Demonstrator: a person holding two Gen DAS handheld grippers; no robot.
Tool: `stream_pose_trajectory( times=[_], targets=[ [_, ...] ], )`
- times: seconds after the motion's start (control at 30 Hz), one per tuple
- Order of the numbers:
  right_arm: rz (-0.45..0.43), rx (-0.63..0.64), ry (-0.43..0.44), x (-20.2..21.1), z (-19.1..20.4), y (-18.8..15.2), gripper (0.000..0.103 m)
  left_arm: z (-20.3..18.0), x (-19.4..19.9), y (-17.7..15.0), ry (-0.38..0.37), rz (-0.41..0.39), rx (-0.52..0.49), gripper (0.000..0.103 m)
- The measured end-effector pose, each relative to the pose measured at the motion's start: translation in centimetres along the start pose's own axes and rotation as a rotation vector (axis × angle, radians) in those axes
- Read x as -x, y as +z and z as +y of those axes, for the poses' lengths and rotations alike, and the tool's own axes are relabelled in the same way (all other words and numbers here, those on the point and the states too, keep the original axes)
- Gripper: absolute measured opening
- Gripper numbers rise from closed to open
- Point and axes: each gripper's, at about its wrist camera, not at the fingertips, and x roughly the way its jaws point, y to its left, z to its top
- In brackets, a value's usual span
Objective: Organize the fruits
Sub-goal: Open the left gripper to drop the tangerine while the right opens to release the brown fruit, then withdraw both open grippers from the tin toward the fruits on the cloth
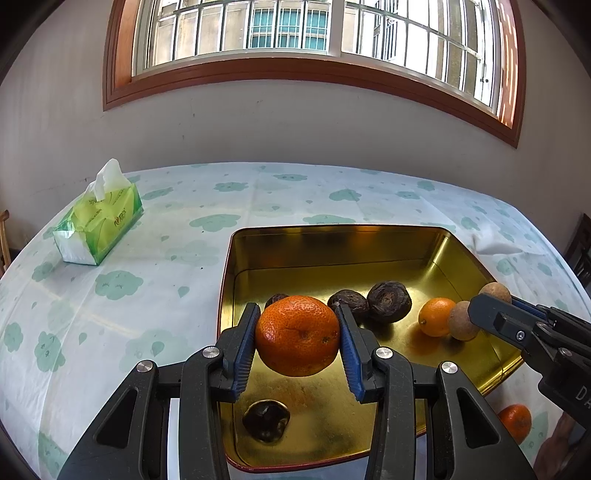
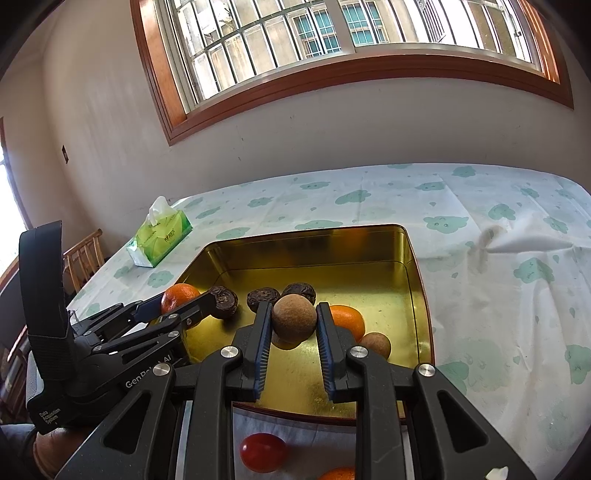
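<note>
Above gold tray [image 1: 236, 266]: left gripper [image 1: 298, 334] fingers pinch mandarin [image 1: 297, 335] at widest girth; right gripper [image 2: 291, 325] fingers pinch brown round fruit [image 2: 294, 316]. Mandarin likely soft, light; rind bruises. You keep squeeze gentle, hold across middle.

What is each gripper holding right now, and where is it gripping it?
Left gripper clamps the large orange across its sides; right gripper clamps a round tan fruit across its sides.

Daylight pours through the wide wood-framed barred window [image 1: 314, 33], overexposing its panes. The shiny gold metal tray [image 1: 332, 240] throws glare. Fisheye bending curves edges; corners darken. Focus stays sharp.
</note>
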Motion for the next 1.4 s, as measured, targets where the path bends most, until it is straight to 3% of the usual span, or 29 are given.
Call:
stream_pose_trajectory(
  times=[0.6, 0.67, 0.8, 0.9, 1.13, 1.4],
  targets=[
    [-0.002, -0.005, -0.009, -0.8, -0.2, 0.1, 0.025, 0.2, -0.1, 0.1, 0.026, -0.003, 0.006, 0.044],
    [-0.005, -0.011, -0.011, -0.9, -0.4, 0.2, 0.025, 0.2, 0.0, 0.1, 0.035, -0.012, 0.006, 0.048],
    [-0.017, -0.018, -0.014, -0.7, -0.6, 0.4, 0.03, -0.1, 0.5, 0.2, 0.031, -0.035, -0.011, 0.066],
    [-0.018, -0.021, -0.012, -0.4, -0.7, 0.5, 0.03, -0.6, 0.9, 0.2, 0.068, -0.061, -0.035, 0.079],
    [-0.045, -0.021, -0.003, 1.7, -0.5, 0.4, 0.039, -0.3, 1.8, 0.5, 0.073, -0.071, -0.016, 0.08],
    [-0.04, 0.002, 0.0, 4.5, -0.6, -1.3, 0.04, -0.1, 4.0, 0.2, 0.085, -0.089, -0.007, 0.08]
  ],
)
